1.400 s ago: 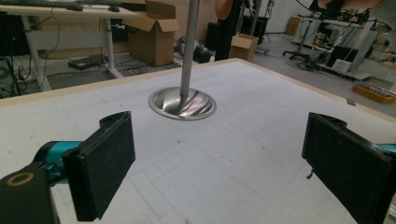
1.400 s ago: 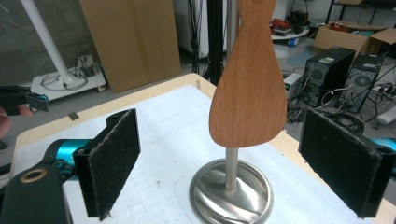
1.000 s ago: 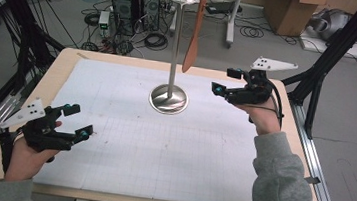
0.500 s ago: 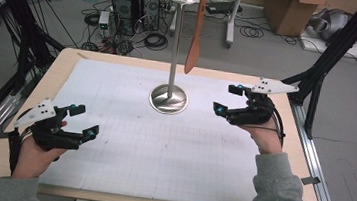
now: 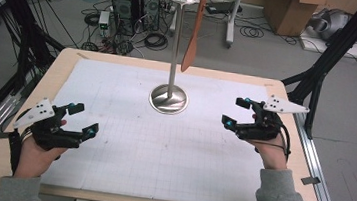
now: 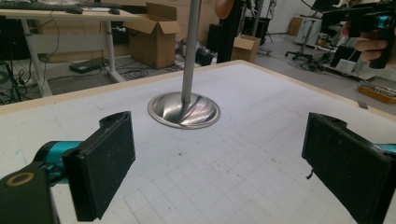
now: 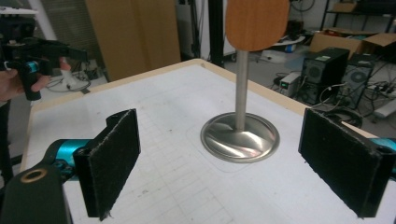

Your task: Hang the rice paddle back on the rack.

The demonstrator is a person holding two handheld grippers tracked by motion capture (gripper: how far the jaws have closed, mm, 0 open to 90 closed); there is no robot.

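Nearest the person, the left gripper (image 5: 80, 119) hovers over the near left part of the table (image 5: 14, 163), held in a hand that comes up from the bottom edge in the high view. Its jaws stand wide apart with nothing between them, and the left gripper view looks between its two black pads (image 6: 100, 170) toward the middle of the table.

A little farther in, on the right side, the right gripper (image 5: 235, 112) is held above the white gridded mat (image 5: 161, 149). Its jaws are also spread wide and empty, pointing left toward the middle of the table; a grey three-cornered plate sits on top of it.

Between the two grippers and farther back stands the metal stand (image 5: 168, 98). Its round shiny base rests flat on the mat, well apart from both grippers, and its thin pole rises straight up.

From the top of the stand hangs the wooden spatula (image 5: 192, 39), just beside the pole on its right in the high view. Its long axis runs nearly up and down, slightly tilted; the narrow handle end is uppermost and the broad rounded blade points down, hanging clear above the table. In the right gripper view the blade (image 7: 257, 21) hangs in front of the pole.

Beyond the table lie cables, computer cases and cardboard boxes on the floor.
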